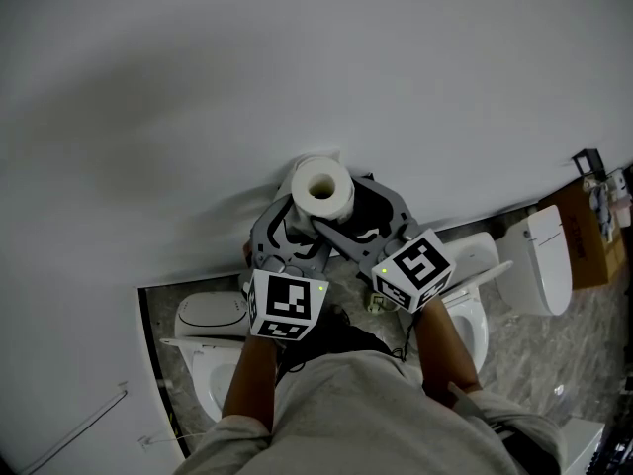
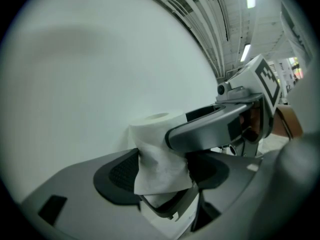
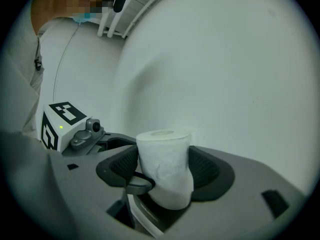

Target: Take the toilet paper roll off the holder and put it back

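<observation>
White toilet paper roll (image 1: 322,188); grey left tongs (image 2: 162,173), right tongs (image 3: 162,171), black mesh pads (image 3: 205,166); marker cubes (image 1: 287,305) black-on-white; white wall (image 1: 297,67)

The left gripper (image 1: 297,228) and right gripper (image 1: 348,221) are smooth grey shells, with black textured pads (image 3: 206,170) inset in their jaws. Each carries a white cube (image 1: 287,305) with black square markers and a green light (image 1: 321,287). The person wears a pale short-sleeved shirt (image 1: 366,414).

Wall (image 1: 297,67) stands dead ahead of both tongs, just beyond the roll (image 1: 322,187); no way forward. The roll fills the gap of the left tongs (image 2: 162,176) and of the right tongs (image 3: 165,176). The two pairs cross, so each blocks the other's side. There is open room along the wall left of the left tongs. A toilet (image 1: 211,317) sits below the tongs.
</observation>
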`<state>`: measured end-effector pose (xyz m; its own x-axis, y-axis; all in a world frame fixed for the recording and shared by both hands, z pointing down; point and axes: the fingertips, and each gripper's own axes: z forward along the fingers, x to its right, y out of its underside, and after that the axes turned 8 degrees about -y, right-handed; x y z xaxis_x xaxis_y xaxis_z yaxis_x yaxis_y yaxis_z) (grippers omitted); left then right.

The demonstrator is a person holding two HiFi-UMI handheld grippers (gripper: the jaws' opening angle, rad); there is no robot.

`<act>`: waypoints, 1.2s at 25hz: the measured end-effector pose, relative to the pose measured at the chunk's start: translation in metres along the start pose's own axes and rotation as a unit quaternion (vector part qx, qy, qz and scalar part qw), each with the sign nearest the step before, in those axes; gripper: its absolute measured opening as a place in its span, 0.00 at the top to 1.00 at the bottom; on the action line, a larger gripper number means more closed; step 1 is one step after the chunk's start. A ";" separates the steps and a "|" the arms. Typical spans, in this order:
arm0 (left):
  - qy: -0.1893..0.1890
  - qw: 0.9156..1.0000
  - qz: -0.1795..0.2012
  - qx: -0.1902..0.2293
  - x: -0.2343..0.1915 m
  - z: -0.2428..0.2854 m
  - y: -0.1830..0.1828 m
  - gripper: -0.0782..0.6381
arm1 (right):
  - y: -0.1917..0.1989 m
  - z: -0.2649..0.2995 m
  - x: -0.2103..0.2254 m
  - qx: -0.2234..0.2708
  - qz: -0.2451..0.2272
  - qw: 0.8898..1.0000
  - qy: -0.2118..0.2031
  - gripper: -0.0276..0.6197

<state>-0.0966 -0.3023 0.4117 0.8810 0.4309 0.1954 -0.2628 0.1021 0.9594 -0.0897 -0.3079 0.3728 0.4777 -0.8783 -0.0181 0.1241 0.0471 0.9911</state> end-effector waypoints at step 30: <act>0.015 0.999 -0.032 0.013 -0.015 -0.005 0.013 0.46 | 0.012 0.011 0.003 -0.013 0.036 0.999 0.030 0.49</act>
<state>-0.1154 -0.3034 0.4200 0.8839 0.4500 0.1272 -0.1953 0.1082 0.9747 -0.0962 -0.3152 0.3864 0.5383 -0.8416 0.0452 0.1091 0.1228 0.9864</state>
